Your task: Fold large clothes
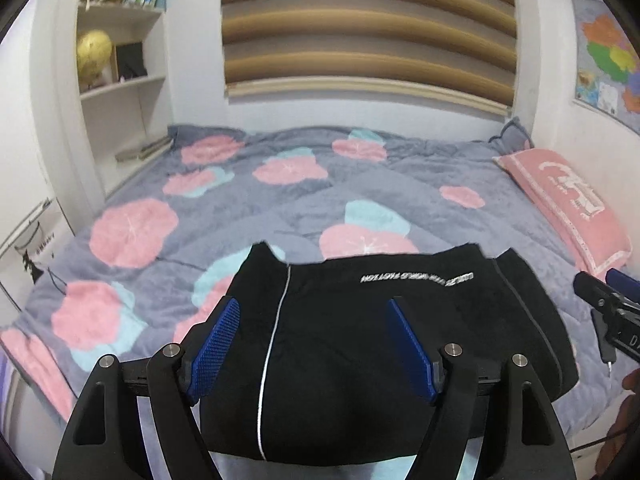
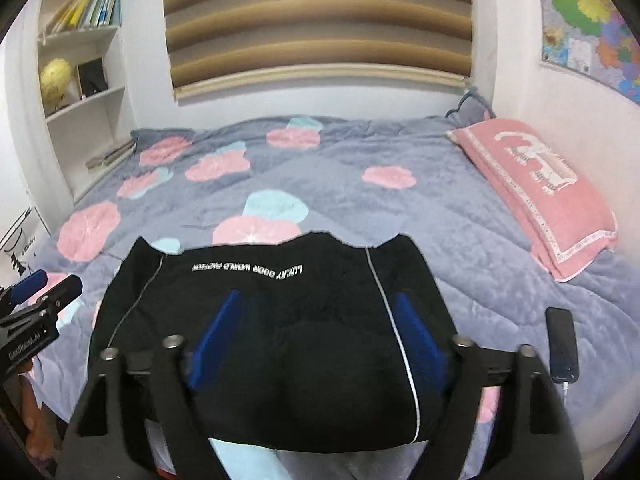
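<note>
A black garment [image 1: 340,360] [image 2: 300,360] lies folded into a compact rectangle on the near part of the bed, with white lettering along its far edge and pale piping down its side seams. My left gripper [image 1: 312,308] hovers above it, blue pads wide apart with nothing between them. My right gripper [image 2: 316,298] hangs over the same garment, also open and holding nothing. Each gripper shows at the edge of the other's view: the right gripper [image 1: 600,300] at the far right, the left gripper [image 2: 40,292] at the far left.
The bed carries a grey quilt [image 1: 280,200] with pink and blue flowers. A pink pillow [image 2: 536,188] lies along the right wall. A dark phone [image 2: 562,344] on a cable rests right of the garment. White bookshelves [image 1: 120,60] stand at the left.
</note>
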Demonstrator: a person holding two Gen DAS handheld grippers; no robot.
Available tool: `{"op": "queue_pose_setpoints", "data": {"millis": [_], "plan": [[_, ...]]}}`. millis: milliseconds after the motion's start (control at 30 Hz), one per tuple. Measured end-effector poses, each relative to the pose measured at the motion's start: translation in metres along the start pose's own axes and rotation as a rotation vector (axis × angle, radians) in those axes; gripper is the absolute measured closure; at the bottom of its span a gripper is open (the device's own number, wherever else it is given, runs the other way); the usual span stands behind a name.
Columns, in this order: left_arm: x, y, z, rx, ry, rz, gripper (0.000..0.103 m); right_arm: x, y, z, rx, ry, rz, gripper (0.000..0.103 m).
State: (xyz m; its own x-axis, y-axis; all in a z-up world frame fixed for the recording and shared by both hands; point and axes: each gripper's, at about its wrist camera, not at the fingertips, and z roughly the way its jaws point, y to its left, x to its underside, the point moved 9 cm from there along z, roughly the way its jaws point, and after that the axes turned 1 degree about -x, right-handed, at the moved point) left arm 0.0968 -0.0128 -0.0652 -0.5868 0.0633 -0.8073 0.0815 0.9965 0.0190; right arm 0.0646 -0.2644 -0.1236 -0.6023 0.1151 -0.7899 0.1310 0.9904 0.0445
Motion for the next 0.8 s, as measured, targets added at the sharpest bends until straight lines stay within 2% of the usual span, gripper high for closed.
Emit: {"op": "queue_pose_setpoints", "data": {"millis": [133, 267, 467, 800], "plan": [[-0.002, -0.011, -0.015, 0.049, -0.021, -0.013, 0.026, -0.004, 0.005, -0.013, 0.023, -0.037, -0.036, 0.015], [0.003, -0.016, -0.019, 0.047, -0.029, -0.015, 0.026, -0.003, 0.009, -0.015, 0.02, -0.042, -0.048, 0.014], [0.009, -0.021, -0.013, 0.038, -0.018, -0.004, 0.026, 0.007, 0.012, -0.001, 0.014, -0.006, -0.048, 0.014], [0.025, -0.036, 0.009, 0.058, 0.059, 0.011, 0.026, 0.024, 0.004, 0.024, 0.016, 0.065, -0.027, 0.014]]}}
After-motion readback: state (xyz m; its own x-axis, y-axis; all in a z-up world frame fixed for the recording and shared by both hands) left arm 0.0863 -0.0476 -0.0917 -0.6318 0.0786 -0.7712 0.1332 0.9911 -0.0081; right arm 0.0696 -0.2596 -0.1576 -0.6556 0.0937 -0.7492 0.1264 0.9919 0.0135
